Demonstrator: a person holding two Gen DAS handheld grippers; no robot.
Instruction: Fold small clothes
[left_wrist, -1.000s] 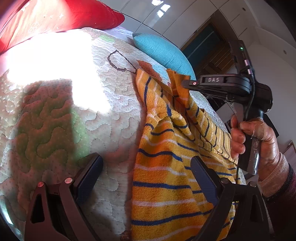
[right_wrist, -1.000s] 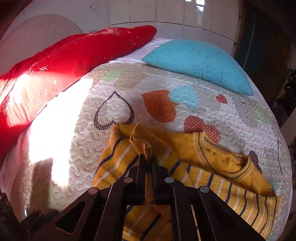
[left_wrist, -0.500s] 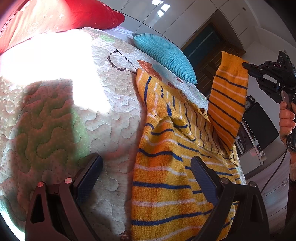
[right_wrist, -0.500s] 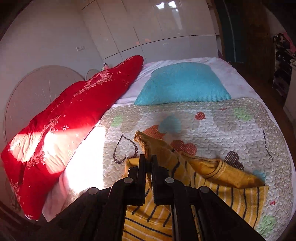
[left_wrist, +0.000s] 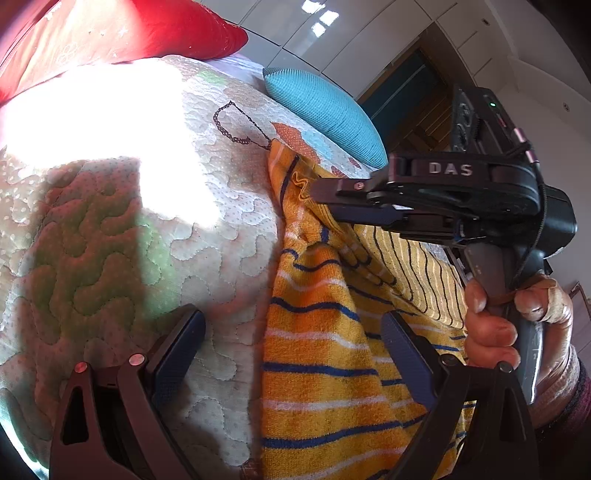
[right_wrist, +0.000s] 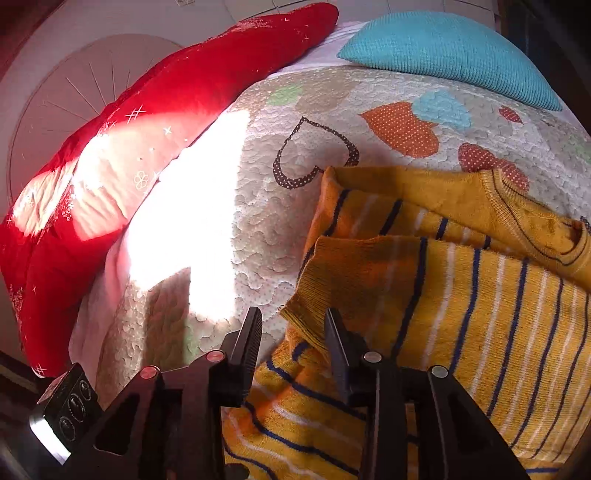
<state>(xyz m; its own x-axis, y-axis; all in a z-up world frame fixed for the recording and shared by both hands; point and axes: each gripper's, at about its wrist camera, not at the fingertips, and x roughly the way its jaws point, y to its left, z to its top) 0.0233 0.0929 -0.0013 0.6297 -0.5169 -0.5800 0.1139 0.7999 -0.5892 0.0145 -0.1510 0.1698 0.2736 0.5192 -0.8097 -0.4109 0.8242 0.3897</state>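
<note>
A yellow sweater with blue and white stripes (left_wrist: 325, 369) (right_wrist: 480, 295) lies on a quilted bedspread (left_wrist: 110, 240). One sleeve (right_wrist: 369, 266) is laid across its body, the cuff corner resting between the tips of my right gripper (right_wrist: 291, 332). Those jaws are opening and the pads stand apart from the cloth. From the left wrist view, the right gripper (left_wrist: 325, 203) sits low over the sweater's far part, held by a person's hand (left_wrist: 491, 332). My left gripper (left_wrist: 291, 347) is wide open near the hem, with the sweater's left edge between its fingers, untouched.
A long red pillow (right_wrist: 147, 110) runs along the left side of the bed and a teal cushion (right_wrist: 443, 48) lies at its far end. Bright sunlight falls on the quilt (right_wrist: 192, 206) left of the sweater. White cupboards stand behind.
The right gripper lifted the sleeve high, then brought it down across the sweater body and parted its jaws, letting the cuff go. The left gripper stayed still.
</note>
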